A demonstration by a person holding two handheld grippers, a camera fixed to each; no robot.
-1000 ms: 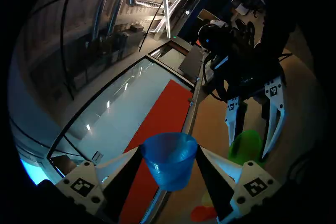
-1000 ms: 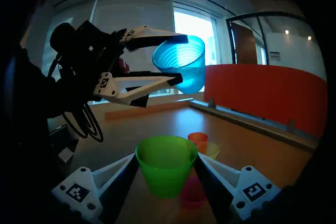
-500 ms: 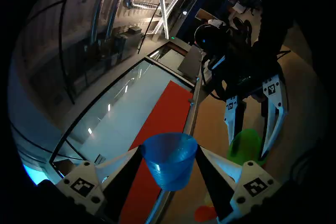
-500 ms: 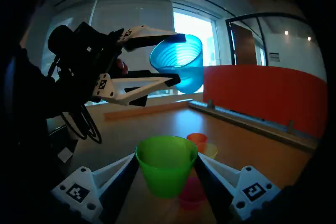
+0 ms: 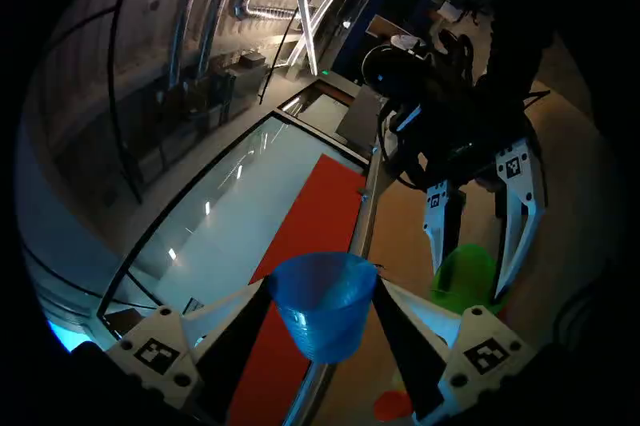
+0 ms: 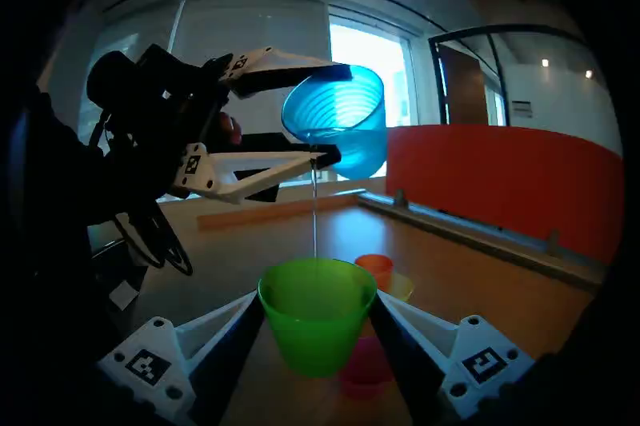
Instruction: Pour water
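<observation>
In the left gripper view my left gripper (image 5: 322, 286) is shut on a blue cup (image 5: 322, 314). The right gripper view has that blue cup (image 6: 336, 126) raised and tilted, mouth toward me, in the left gripper (image 6: 330, 113). A thin stream of water (image 6: 314, 218) falls from its lower rim into a green cup (image 6: 318, 314). My right gripper (image 6: 318, 298) is shut on the green cup, held upright just above the table. The left gripper view has the right gripper (image 5: 472, 282) and the green cup (image 5: 462, 276) farther off.
Small orange (image 6: 374, 266), yellow (image 6: 403, 286) and pink (image 6: 366, 364) cups stand on the wooden table (image 6: 480, 282) right behind and under the green cup. A red partition (image 6: 512, 178) runs along the table's far right edge. The person's dark sleeve (image 6: 48, 186) is at left.
The blue cup has tipped a little further and shifted slightly left. Water now runs from it into the green cup; before, no stream showed. The green cup has stayed put.
</observation>
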